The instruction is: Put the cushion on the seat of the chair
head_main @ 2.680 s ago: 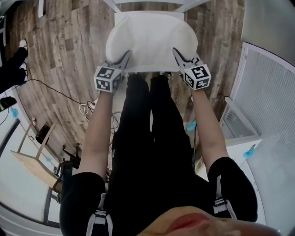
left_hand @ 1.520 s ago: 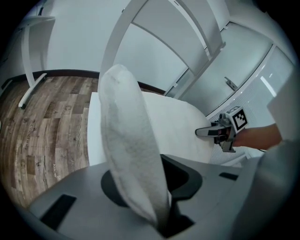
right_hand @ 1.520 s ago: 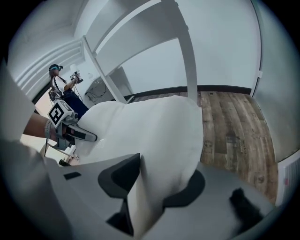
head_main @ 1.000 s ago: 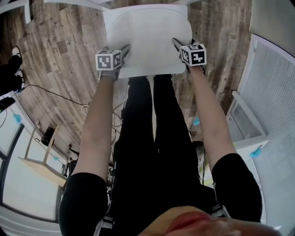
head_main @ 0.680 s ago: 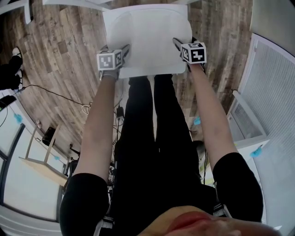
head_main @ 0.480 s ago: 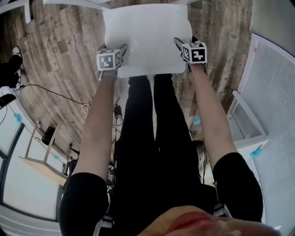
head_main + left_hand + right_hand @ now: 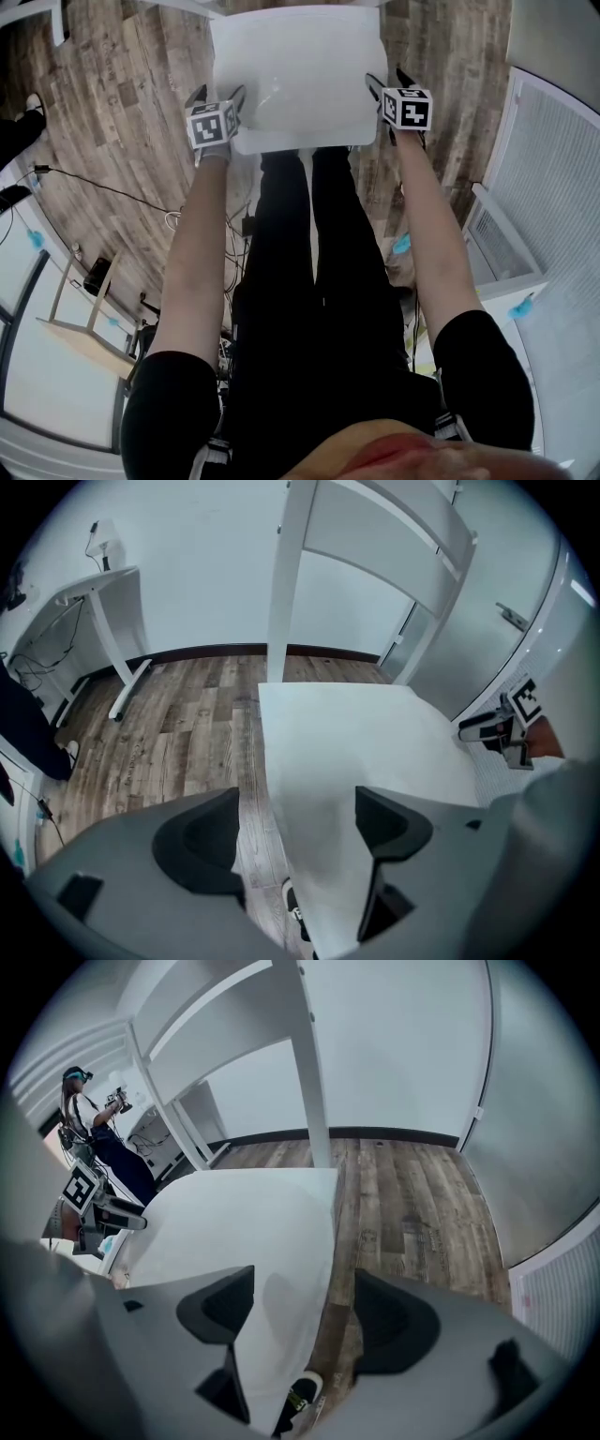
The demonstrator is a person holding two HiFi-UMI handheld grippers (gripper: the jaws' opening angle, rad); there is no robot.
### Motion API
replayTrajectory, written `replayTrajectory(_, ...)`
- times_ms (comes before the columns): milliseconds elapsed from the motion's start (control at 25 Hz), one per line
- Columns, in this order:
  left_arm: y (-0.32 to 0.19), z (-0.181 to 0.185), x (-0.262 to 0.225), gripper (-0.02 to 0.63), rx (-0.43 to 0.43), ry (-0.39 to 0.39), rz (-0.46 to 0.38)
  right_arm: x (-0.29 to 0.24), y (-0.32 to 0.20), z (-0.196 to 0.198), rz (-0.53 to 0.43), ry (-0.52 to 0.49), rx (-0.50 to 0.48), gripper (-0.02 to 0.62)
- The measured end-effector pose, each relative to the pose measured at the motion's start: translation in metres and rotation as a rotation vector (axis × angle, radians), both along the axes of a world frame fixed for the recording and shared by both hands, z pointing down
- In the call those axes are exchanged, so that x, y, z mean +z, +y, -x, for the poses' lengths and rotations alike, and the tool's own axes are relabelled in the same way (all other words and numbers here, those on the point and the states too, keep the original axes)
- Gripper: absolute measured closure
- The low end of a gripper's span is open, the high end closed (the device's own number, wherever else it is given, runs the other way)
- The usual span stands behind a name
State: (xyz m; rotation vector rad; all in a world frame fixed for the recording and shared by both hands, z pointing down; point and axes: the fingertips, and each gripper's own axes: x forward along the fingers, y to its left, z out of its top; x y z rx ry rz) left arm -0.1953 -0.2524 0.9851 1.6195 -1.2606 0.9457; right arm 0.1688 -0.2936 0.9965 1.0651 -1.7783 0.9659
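Note:
The white cushion (image 7: 295, 80) lies flat on the seat of the white chair, whose back rails (image 7: 375, 536) rise behind it. My left gripper (image 7: 214, 97) hovers at the cushion's front left corner, and its jaws are opening. In the left gripper view the cushion's edge (image 7: 281, 789) runs between the pads without touching either. At the front right corner my right gripper (image 7: 388, 79) stands open. There the cushion's right edge (image 7: 309, 1241) passes between the wide-apart pads, and nothing is gripped.
Wood-plank floor (image 7: 122, 103) surrounds the chair. A cable (image 7: 103, 183) trails on the floor at left, with a wooden stand (image 7: 70, 328) below it. A grilled white panel (image 7: 553, 187) stands at right. White desk legs (image 7: 112, 639) are to the left, and another person (image 7: 89, 1119) is far off.
Both grippers have opened and let go of the cushion's front corners, and each has drawn outward a little. The cushion stays flat on the seat.

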Motion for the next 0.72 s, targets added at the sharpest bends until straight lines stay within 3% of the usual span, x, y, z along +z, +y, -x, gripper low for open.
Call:
replayTrajectory(400, 0.016, -0.013, -0.05, 0.236, -0.015, 0.047, -0.036, -0.058, 0.012, 0.018, -0.073, -0.04, 0.026, 0.285)
replayTrajectory(440, 0.018, -0.015, -0.056, 0.244, -0.014, 0.053, -0.036, -0.065, 0.014, 0.022, -0.079, -0.038, 0.022, 0.324)
replayTrajectory(520, 0.022, -0.022, -0.072, 0.299, -0.013, 0.066, -0.041, -0.084, 0.018, 0.03, -0.104, -0.031, 0.009, 0.464)
replayTrajectory(720, 0.027, -0.039, -0.127, 0.461, 0.007, 0.106, -0.109, -0.143, 0.027, 0.054, -0.191, -0.083, -0.023, 0.575)
